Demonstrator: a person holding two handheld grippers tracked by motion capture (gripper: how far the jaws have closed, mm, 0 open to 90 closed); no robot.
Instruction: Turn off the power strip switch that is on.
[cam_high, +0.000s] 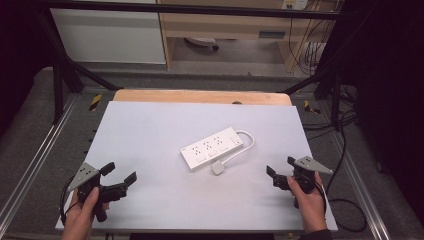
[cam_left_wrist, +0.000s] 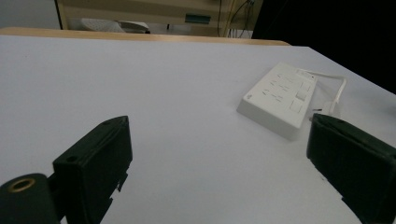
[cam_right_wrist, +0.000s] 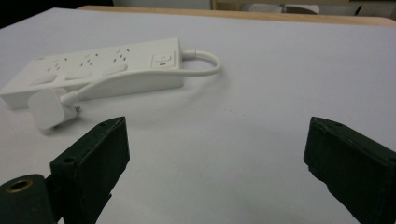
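White power strip (cam_high: 212, 148) lying mid-table with its plug (cam_high: 217, 168) just beside its near edge, left gripper (cam_high: 118, 176) and right gripper (cam_high: 279, 168) well apart from it, both with jaws spread and empty; likely to skid if nudged off-centre.

White power strip (cam_high: 212, 148), red mark on its switch; white cord and plug (cam_high: 217, 168) beside it. Pale, perhaps lilac-grey tabletop (cam_high: 150, 130). Black grippers (cam_high: 120, 177).
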